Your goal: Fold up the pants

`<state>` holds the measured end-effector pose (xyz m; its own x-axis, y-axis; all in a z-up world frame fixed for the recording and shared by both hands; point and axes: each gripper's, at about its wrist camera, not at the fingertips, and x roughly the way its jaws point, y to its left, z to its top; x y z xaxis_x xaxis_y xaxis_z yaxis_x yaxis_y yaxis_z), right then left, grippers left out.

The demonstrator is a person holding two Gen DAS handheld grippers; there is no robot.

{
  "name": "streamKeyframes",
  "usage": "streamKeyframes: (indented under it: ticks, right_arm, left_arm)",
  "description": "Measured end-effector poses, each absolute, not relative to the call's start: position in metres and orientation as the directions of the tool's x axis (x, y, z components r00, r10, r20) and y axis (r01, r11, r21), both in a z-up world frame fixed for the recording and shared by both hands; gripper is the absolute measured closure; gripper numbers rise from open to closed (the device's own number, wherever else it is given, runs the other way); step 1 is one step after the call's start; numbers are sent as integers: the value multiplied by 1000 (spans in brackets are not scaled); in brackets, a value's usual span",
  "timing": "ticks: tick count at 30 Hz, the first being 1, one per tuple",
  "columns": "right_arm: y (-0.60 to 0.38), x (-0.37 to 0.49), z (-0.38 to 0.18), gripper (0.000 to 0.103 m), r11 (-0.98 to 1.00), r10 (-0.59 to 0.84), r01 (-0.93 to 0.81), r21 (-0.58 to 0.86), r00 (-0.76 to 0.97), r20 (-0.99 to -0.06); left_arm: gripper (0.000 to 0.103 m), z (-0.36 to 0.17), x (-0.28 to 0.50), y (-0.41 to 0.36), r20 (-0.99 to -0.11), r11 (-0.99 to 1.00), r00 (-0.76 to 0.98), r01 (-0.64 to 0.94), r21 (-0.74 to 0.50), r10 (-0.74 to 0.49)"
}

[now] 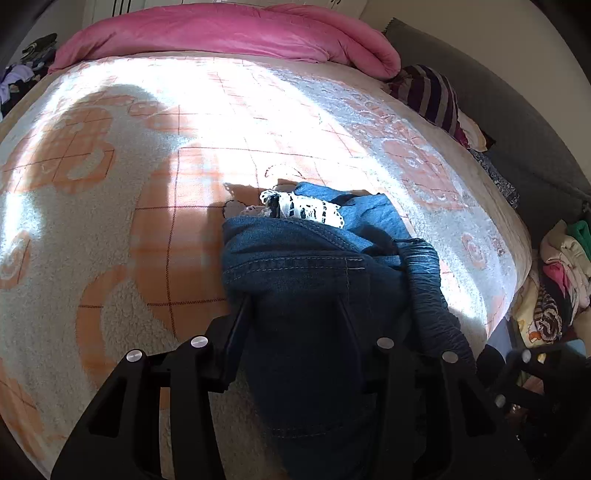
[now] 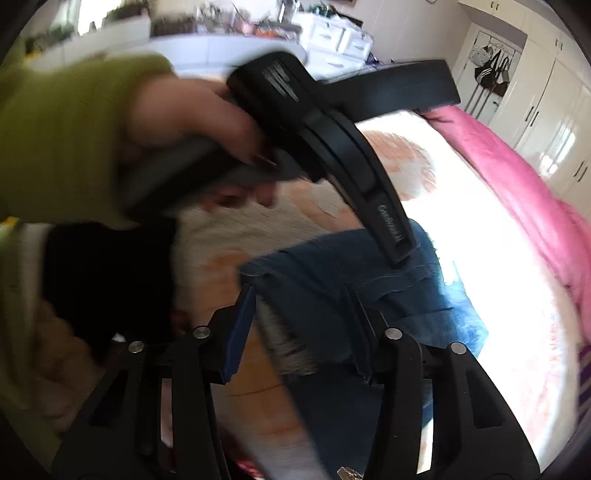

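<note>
Pants (image 1: pixel 314 266) on blanket (image 1: pixel 110 221) (quilt (image 1: pixel 229 33) beyond).

- A home bedroom.
- Bed (image 1: pixel 110 184) with fleece blanket, pink duvet (image 1: pixel 229 33).
- White wardrobes (image 2: pixel 546 110); clothes piles (image 1: pixel 561 280) beside the bed.

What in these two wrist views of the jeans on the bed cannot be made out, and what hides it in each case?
- Left wrist view: the near end of the jeans runs off the bottom edge, behind the left gripper.
- Right wrist view: motion blur hides whether the right gripper presses the denim.
- Right wrist view: the hand and its tool cover the bed's far side.
</note>
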<state>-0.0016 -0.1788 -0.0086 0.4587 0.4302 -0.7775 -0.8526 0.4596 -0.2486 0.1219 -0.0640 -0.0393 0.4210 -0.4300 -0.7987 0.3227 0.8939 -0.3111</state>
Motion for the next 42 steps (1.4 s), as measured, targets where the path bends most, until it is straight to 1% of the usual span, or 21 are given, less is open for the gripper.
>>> streamKeyframes:
  ticks: [1, 2, 3, 4, 6, 7, 10, 13, 15, 18, 20, 21, 23, 27, 31, 32, 33, 36, 38, 40, 42]
  right_arm:
    - [-176, 2, -12, 87, 461, 405, -850, -254, 456, -792]
    - [-174, 5, -16, 102, 451, 394, -860, -239, 432, -811]
    - [-174, 3, -17, 102, 427, 405, -882, -202, 386, -829]
    - [-175, -3, -16, 102, 400, 418, -898, -183, 356, -836]
    - [-181, -14, -10, 102, 372, 456, -914, -159, 330, -827]
    - [-186, -16, -10, 101, 384, 469, -914, -129, 314, -826]
    - [-192, -14, -30, 101, 415, 419, -899, -140, 325, -848]
    - [-197, -13, -35, 101, 462, 458, -884, -78, 313, -832]
    - [-199, -16, -33, 98, 476, 469, -877, -63, 313, -826]
    - [-206, -24, -27, 89, 486, 475, -872, -55, 316, -821]
    - [-210, -28, -21, 77, 500, 488, -865, -30, 310, -816]
    - [-211, -32, -17, 75, 508, 495, -861, -23, 314, -810]
    - [-213, -25, -11, 68, 517, 508, -856, -12, 318, -801]
    - [-215, -32, 3, 64, 540, 525, -842, 4, 332, -784]
    - [-227, -37, 17, 58, 559, 579, -826, 76, 322, -749]
    - [-229, -37, 21, 56, 565, 589, -821, 89, 325, -740]
    - [-232, -38, 26, 55, 572, 595, -814, 95, 333, -732]
    - [-243, -36, 37, 48, 595, 600, -798, 100, 357, -716]
    - [-250, -35, 44, 38, 615, 601, -782, 101, 382, -702]
    - [-258, -34, 51, 33, 636, 604, -765, 102, 411, -683]
    - [-260, -27, 54, 30, 650, 607, -753, 106, 430, -668]
  left_arm:
    - [59, -40, 122, -64, -799, 894, 421, 320, -313, -430]
    - [59, -42, 123, -64, -800, 895, 420, 318, -314, -429]
    - [56, -42, 124, -64, -801, 896, 418, 314, -314, -428]
    - [55, -43, 124, -64, -802, 896, 417, 311, -317, -428]
    - [53, -44, 125, -63, -800, 895, 417, 311, -320, -431]
    - [52, -44, 125, -63, -800, 895, 418, 313, -318, -431]
    - [50, -45, 127, -66, -800, 897, 423, 313, -311, -425]
    - [49, -45, 126, -69, -804, 903, 430, 314, -295, -412]
    - [49, -45, 125, -68, -803, 904, 433, 312, -293, -410]
    - [49, -44, 124, -68, -802, 905, 438, 316, -285, -406]
    - [49, -43, 124, -69, -802, 906, 441, 316, -282, -403]
    - [49, -43, 123, -69, -801, 907, 443, 316, -280, -402]
    - [49, -43, 122, -69, -802, 908, 446, 316, -275, -398]
    - [49, -43, 121, -68, -801, 908, 447, 313, -277, -398]
    - [49, -42, 118, -68, -797, 909, 453, 307, -282, -400]
    - [40, -41, 117, -68, -796, 909, 454, 308, -282, -401]
    - [28, -40, 116, -68, -794, 909, 456, 308, -282, -401]
    - [27, -36, 111, -70, -789, 907, 462, 315, -280, -404]
    - [27, -33, 108, -72, -787, 908, 469, 319, -272, -401]
    - [27, -29, 106, -72, -783, 910, 478, 319, -266, -397]
    - [27, -25, 104, -71, -778, 909, 485, 320, -268, -400]
